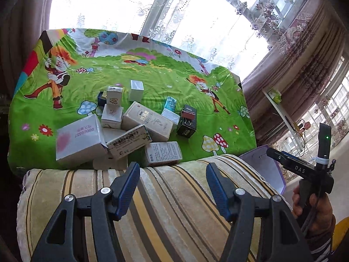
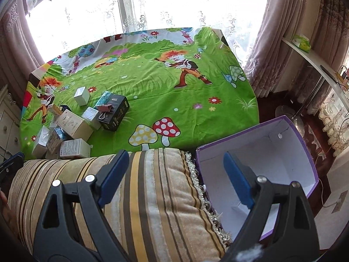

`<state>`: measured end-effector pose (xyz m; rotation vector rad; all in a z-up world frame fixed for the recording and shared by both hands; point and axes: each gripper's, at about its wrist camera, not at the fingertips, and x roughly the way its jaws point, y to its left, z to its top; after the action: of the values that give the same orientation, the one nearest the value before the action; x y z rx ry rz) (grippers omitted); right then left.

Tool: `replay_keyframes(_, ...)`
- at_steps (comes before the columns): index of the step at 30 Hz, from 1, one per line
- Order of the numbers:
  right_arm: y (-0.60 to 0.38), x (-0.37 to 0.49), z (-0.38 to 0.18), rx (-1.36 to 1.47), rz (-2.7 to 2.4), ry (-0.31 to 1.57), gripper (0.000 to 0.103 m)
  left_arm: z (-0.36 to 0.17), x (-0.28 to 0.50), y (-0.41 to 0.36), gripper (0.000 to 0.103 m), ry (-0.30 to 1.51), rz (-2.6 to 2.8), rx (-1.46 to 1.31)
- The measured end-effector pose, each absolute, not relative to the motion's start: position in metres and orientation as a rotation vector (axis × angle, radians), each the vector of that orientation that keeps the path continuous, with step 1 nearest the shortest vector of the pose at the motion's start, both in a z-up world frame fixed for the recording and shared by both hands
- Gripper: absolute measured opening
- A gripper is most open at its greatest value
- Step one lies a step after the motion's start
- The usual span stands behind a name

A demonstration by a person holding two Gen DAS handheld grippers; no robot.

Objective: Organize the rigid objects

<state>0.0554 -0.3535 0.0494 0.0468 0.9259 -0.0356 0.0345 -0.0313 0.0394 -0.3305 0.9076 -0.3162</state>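
Bright daylight pours in through the big window (image 1: pixel 135 6) behind the lace curtain (image 2: pixel 174 19). The glass is so bright it turns plain white, and I cannot see outside. The green cartoon cloth (image 2: pixel 165 91) is well lit and its colours look strong. The small boxes (image 1: pixel 122 126) throw soft, short shadows toward me. The pink side curtains (image 1: pixel 301 50) look dim next to the window. Both my pictures bend like a fishbowl: straight edges curve, and the corners go dark and black. My own jaws look sharp up close, dark against the striped cushion (image 2: pixel 152 196). The white inside of the purple box (image 2: pixel 272 159) glows pale.
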Motion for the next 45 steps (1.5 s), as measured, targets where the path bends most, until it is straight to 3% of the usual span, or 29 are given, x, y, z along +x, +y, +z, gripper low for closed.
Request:
replay_keyframes(3, -0.343, 0.061, 0.048, 0.032, -0.015, 0.931, 0.09, 0.033, 0.038, -0.01, 0.065, 0.924, -0.267, -0.367)
replay_keyframes(5, -0.337, 0.066, 0.047, 0.023, -0.002, 0.936, 0.09, 0.029, 0.04, 0.004, 0.07, 0.933, -0.224, -0.385)
replay_keyframes(7, -0.331, 0.071, 0.045, 0.019, 0.017, 0.943, 0.09, 0.025, 0.042, 0.016, 0.082, 0.939, -0.187, -0.404)
replay_keyframes(11, -0.318, 0.08, 0.039, 0.011, 0.043, 0.964, 0.09, 0.021, 0.052, 0.031, 0.088, 0.953, -0.126, -0.392)
replay_keyframes(15, -0.307, 0.086, 0.034, -0.005, 0.069, 0.978, 0.09, 0.011, 0.066, 0.046, 0.103, 0.993, -0.079, -0.405)
replay_keyframes(29, -0.273, 0.105, 0.024, -0.062, 0.148, 1.01, 0.09, -0.031, 0.125, 0.07, 0.103, 1.171, -0.038, -0.483)
replay_keyframes(45, -0.222, 0.135, 0.012, -0.099, 0.254, 1.047, 0.09, -0.058, 0.148, 0.07, 0.103, 1.248, -0.026, -0.497)
